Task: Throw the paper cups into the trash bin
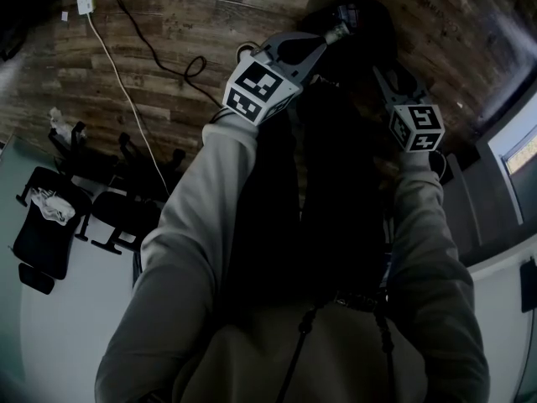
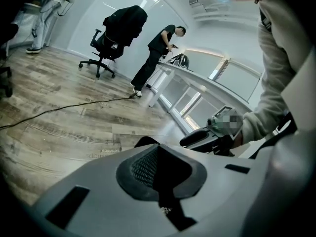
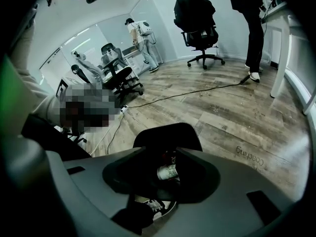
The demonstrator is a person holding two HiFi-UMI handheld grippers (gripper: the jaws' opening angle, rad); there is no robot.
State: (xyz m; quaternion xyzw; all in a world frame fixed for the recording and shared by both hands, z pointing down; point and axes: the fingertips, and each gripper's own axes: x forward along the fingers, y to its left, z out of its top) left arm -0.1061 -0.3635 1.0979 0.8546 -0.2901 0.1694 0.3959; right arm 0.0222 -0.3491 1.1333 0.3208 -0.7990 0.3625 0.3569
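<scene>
My right gripper (image 3: 162, 154) gapes wide — below, a cup (image 3: 168, 172) lies in the bin (image 3: 168, 132); light, crushable — I'd pinch its wall.

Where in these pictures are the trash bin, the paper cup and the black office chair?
trash bin (image 3: 168, 136): right gripper view, on its far black wall.
paper cup (image 3: 168, 172): right gripper view, on its printed side, inside the bin.
office chair (image 2: 123, 21): left gripper view, on its backrest.

An office: swivel chairs (image 2: 109, 41), long white desk (image 2: 197, 85), wood-plank floor (image 2: 64, 90).
</scene>
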